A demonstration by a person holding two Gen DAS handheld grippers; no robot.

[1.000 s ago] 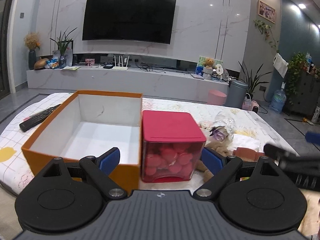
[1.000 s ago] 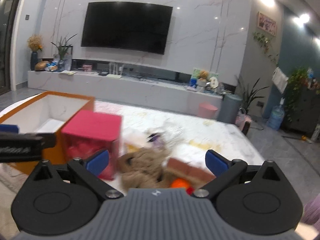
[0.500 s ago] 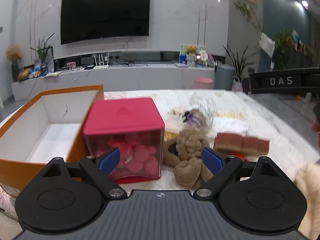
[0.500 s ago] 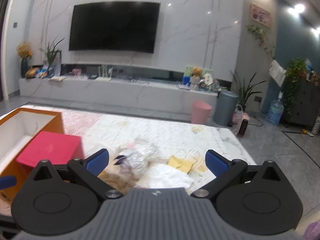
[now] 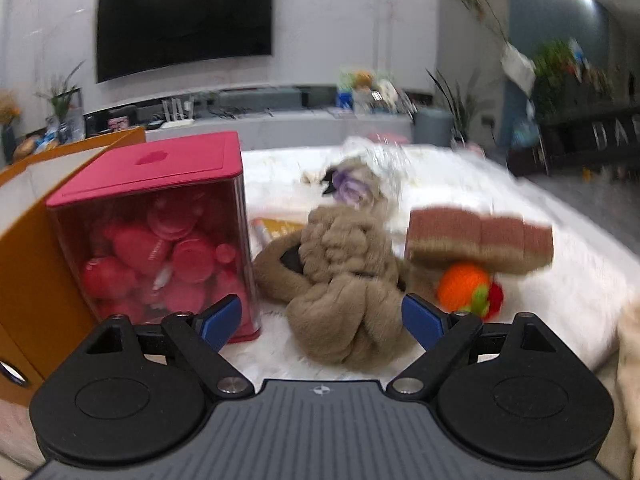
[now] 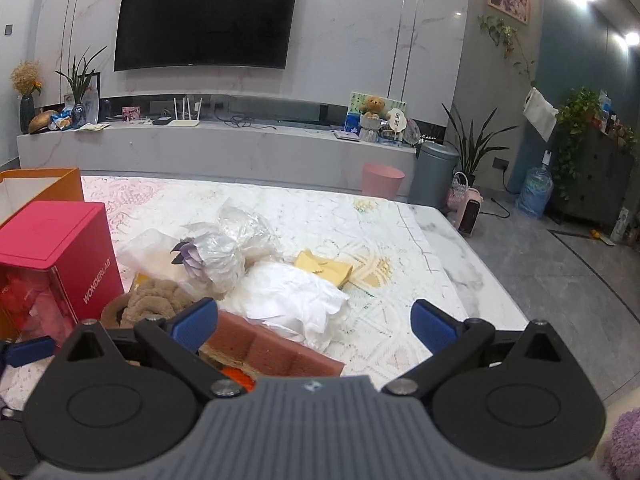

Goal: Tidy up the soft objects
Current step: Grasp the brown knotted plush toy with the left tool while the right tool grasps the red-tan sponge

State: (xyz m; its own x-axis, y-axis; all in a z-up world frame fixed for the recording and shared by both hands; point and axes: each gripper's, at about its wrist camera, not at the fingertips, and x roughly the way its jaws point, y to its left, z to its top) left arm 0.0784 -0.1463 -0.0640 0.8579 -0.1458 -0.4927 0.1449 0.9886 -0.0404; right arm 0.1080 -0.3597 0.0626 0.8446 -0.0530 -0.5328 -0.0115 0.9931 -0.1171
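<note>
A tan knotted plush [image 5: 344,280] lies on the white patterned table, straight ahead of my open left gripper [image 5: 322,318] and partly between its blue fingertips. To its right sit a brown sponge-like block [image 5: 480,240] and an orange knitted ball [image 5: 466,286]. A red-lidded clear box [image 5: 160,240] of pink items stands on the left, against the orange box [image 5: 28,248]. My right gripper [image 6: 314,322] is open and empty over the brown block [image 6: 272,350], with crumpled white cloth [image 6: 296,300] and a plastic-wrapped purple flower [image 6: 216,252] beyond it.
A yellow cloth [image 6: 324,266] lies mid-table. The table's right edge [image 6: 472,264] drops to grey floor with a pink bin [image 6: 382,180] and a grey bin [image 6: 434,174]. A TV console [image 6: 200,144] runs along the far wall. Something purple and fuzzy [image 6: 624,444] shows at the bottom right.
My left gripper swung right from the orange box and moved close to the tan plush. The right gripper shifted right and now views the cloth pile and table edge.
</note>
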